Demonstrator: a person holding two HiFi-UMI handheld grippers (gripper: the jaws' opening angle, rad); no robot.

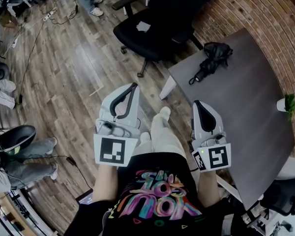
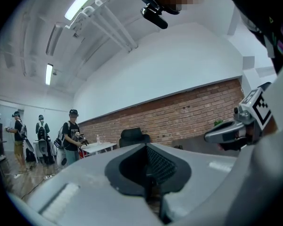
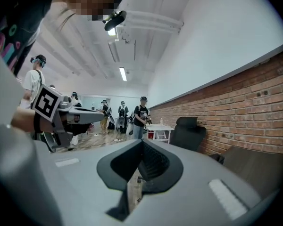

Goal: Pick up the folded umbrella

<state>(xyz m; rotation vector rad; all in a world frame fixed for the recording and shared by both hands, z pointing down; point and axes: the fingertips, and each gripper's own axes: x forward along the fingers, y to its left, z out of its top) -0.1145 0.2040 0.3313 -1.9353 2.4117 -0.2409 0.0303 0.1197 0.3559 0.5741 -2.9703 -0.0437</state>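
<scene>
Black folded umbrella (image 1: 211,58) lies on grey tabletop (image 1: 250,107), far end, well apart from both tongs. Left tongs (image 1: 133,85) closed, empty, over wood floor (image 1: 64,82). Right tongs (image 1: 196,103) closed, empty, over tabletop's near edge. Black office chair (image 1: 157,23) beside tabletop.

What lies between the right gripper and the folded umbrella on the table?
Nothing. In the head view, the stretch of dark table between the right gripper and the umbrella is bare.
</scene>
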